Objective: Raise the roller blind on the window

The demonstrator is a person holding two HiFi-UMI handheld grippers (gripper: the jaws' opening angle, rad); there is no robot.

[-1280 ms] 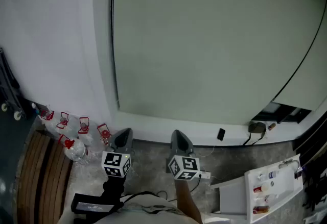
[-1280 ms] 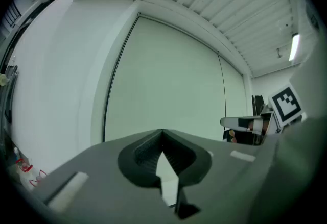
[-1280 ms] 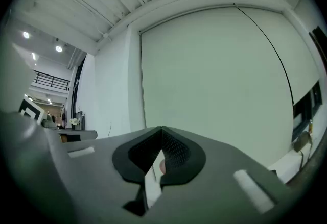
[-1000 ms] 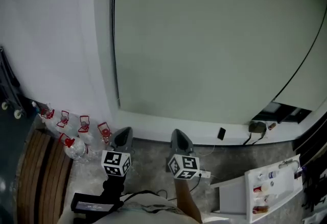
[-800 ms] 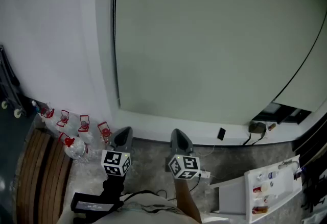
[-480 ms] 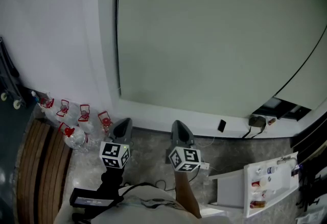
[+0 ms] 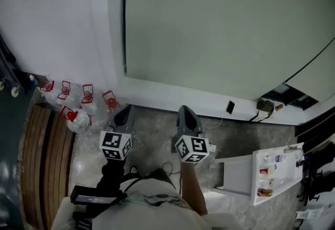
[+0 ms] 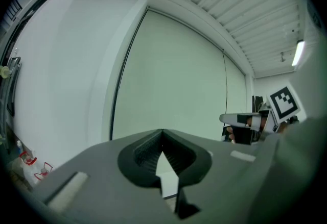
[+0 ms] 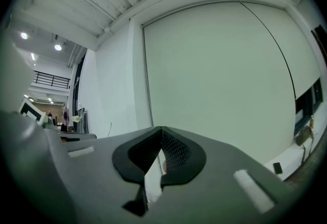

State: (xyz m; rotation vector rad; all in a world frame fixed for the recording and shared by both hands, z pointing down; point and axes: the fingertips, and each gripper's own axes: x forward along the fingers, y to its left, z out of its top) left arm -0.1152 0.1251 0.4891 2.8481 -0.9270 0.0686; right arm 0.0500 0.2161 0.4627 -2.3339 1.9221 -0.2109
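The roller blind [image 7: 225, 30] is a large pale green sheet that covers the window down to the white sill [image 7: 172, 99]. A thin dark line [image 7: 125, 14] runs down its left edge. Both grippers point level at the wall below it, apart from it. My left gripper [image 7: 124, 112] is shut with nothing in it, and so is my right gripper [image 7: 186, 112]. In the left gripper view the blind [image 8: 173, 80] fills the middle beyond the closed left gripper [image 8: 162, 132]. The right gripper view shows the blind [image 9: 219, 75] beyond the closed right gripper [image 9: 161, 129].
Several water bottles with red caps [image 7: 78, 103] stand on the floor at the left by a slatted wooden bench [image 7: 42, 155]. A white shelf unit [image 7: 272, 171] stands at the right. A plug and cables [image 7: 264, 104] lie on the sill's right end.
The sill and wall have slid up the head view, and both grippers now sit a little farther back from the wall. Both stay shut and hold nothing.
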